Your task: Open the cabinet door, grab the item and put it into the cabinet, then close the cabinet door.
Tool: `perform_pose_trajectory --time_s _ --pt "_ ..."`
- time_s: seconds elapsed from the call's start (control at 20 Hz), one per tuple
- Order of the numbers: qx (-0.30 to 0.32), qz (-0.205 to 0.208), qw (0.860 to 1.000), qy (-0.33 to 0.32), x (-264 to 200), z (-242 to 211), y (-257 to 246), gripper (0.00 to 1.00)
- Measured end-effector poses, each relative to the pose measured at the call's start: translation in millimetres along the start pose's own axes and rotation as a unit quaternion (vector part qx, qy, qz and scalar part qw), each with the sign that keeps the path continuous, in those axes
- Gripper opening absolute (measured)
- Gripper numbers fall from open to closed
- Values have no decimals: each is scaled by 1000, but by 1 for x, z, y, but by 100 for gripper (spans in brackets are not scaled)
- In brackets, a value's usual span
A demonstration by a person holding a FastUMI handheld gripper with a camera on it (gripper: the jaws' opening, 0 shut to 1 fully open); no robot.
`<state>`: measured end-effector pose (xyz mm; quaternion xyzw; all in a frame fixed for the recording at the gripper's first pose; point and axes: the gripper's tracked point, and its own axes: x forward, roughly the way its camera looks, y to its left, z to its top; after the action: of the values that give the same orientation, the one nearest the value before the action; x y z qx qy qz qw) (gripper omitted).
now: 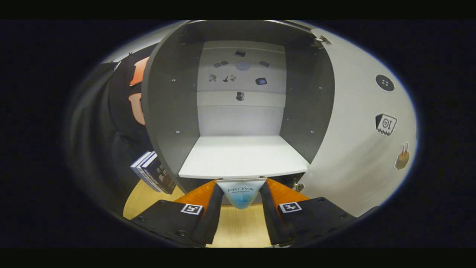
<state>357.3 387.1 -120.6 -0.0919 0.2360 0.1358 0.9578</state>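
My gripper (241,192) is shut on a small white and pale blue tube (241,191), pinched between both fingers and held just above the wooden table. Straight ahead stands the open cabinet (169,111) with grey side walls. Its white shelf (243,156) lies just beyond the fingertips, bare, with its front edge close to the tube. The white cabinet door (357,141) is swung wide to the right, with stickers on its inner face. Small dark stickers dot the white back panel (241,74).
Books (153,172) lean against the cabinet's left outer wall on the wooden table (238,227). Black cloth hangs to the left of the cabinet. A hinge (321,40) shows at the top of the door.
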Motion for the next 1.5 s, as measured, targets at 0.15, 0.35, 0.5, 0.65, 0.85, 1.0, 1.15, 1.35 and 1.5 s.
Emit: perform_pose_trajectory --time_s 0.15,0.35,0.5,0.65,0.85,1.0,1.15,1.35,1.5 --pt "-4 -12 1000 -13 19 42 -10 61" --pt "-5 -17 1000 -13 55 72 -16 61" --pt "-3 -14 1000 12 87 68 -19 61" --pt "5 -14 999 35 109 58 -20 61" --pt "5 -10 999 44 119 50 -19 61" --pt "3 -13 999 33 116 52 -20 64" --pt "7 -15 1000 14 102 58 -21 81" --pt "13 -12 999 -34 62 67 -19 97" --pt "21 -3 998 -65 21 64 -13 98"
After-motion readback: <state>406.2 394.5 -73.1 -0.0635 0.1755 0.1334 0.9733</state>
